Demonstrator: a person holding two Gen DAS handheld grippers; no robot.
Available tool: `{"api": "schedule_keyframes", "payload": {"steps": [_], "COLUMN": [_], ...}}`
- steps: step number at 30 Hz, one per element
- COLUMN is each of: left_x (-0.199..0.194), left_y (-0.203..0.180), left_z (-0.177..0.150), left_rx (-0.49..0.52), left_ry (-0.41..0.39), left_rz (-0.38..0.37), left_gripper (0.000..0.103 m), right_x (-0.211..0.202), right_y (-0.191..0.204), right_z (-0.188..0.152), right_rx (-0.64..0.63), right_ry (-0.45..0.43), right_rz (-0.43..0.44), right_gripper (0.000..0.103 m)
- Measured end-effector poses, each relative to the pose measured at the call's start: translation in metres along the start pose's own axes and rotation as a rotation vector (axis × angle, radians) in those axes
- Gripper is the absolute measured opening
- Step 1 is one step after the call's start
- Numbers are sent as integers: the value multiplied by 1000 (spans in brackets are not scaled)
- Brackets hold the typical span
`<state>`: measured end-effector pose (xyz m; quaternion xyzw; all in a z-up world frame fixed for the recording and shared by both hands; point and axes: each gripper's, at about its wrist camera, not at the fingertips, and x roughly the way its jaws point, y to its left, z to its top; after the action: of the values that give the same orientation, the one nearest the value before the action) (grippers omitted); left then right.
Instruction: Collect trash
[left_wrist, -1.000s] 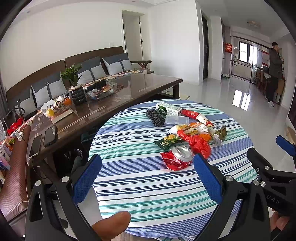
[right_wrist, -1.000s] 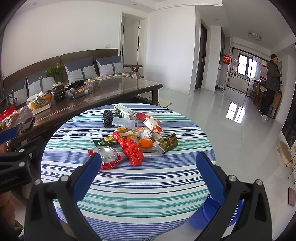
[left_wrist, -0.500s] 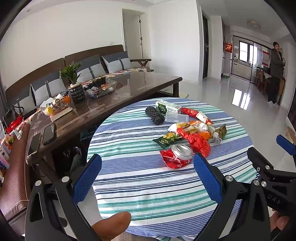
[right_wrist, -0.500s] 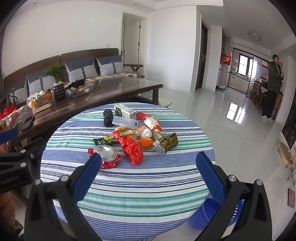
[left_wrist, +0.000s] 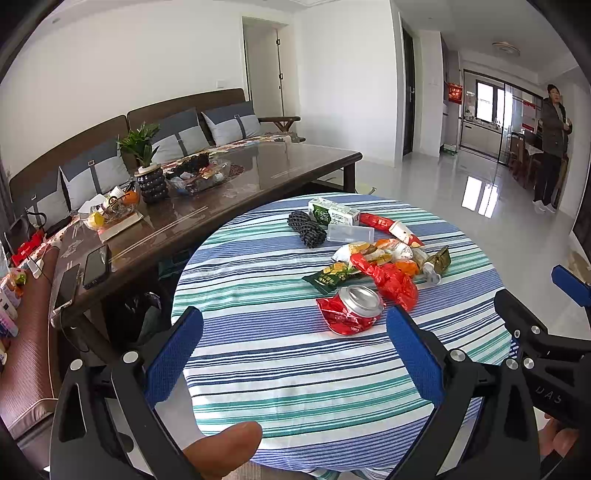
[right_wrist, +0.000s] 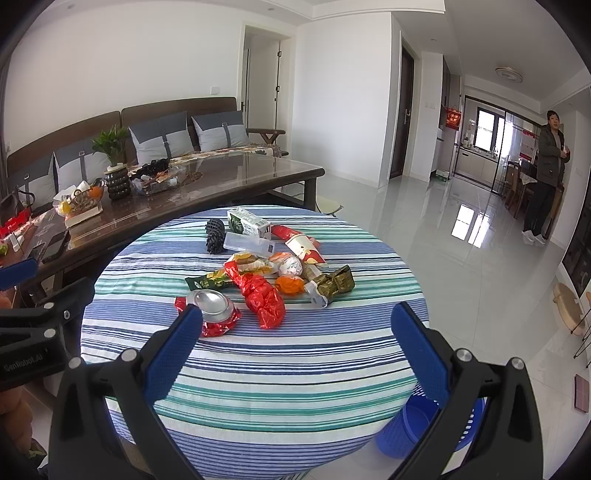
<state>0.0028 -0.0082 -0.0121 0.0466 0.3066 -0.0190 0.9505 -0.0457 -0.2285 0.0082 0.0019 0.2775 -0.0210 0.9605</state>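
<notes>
A heap of trash lies on the round striped table (left_wrist: 295, 354) (right_wrist: 295, 369): a crushed red can (left_wrist: 352, 304) (right_wrist: 214, 308), a red plastic bag (left_wrist: 391, 280) (right_wrist: 262, 295), a green snack wrapper (left_wrist: 327, 277), a green-white carton (left_wrist: 332, 216) (right_wrist: 247, 225), a clear box (left_wrist: 349, 233), a black mesh roll (left_wrist: 304, 229) (right_wrist: 215, 240) and a paper cup (right_wrist: 304, 249). My left gripper (left_wrist: 295, 358) hangs open over the table's near side, short of the can. My right gripper (right_wrist: 295, 356) is open too, nothing between its fingers.
A blue waste basket (right_wrist: 417, 424) stands on the floor beside the table, low right. A long dark table (left_wrist: 207, 206) with phones, a plant and bowls sits left, a sofa (left_wrist: 110, 147) behind it. A person (left_wrist: 552, 147) stands far right in the hallway.
Both views have crept slightly closer to the table; the trash sits a little lower in the frames. Both grippers stay open.
</notes>
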Motion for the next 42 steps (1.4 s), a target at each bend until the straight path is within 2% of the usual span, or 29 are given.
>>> {"api": "schedule_keyframes", "payload": {"steps": [42], "left_x": [2], "left_y": [-5], "left_z": [-6], "left_rx": [0], "left_ry": [13], "left_rz": [-5], "left_gripper": [98], "right_x": [-5], "right_y": [-10], "right_z": [3], "right_rx": [3], "right_ry": [-4], "right_rz": [-10], "right_gripper": [98]}}
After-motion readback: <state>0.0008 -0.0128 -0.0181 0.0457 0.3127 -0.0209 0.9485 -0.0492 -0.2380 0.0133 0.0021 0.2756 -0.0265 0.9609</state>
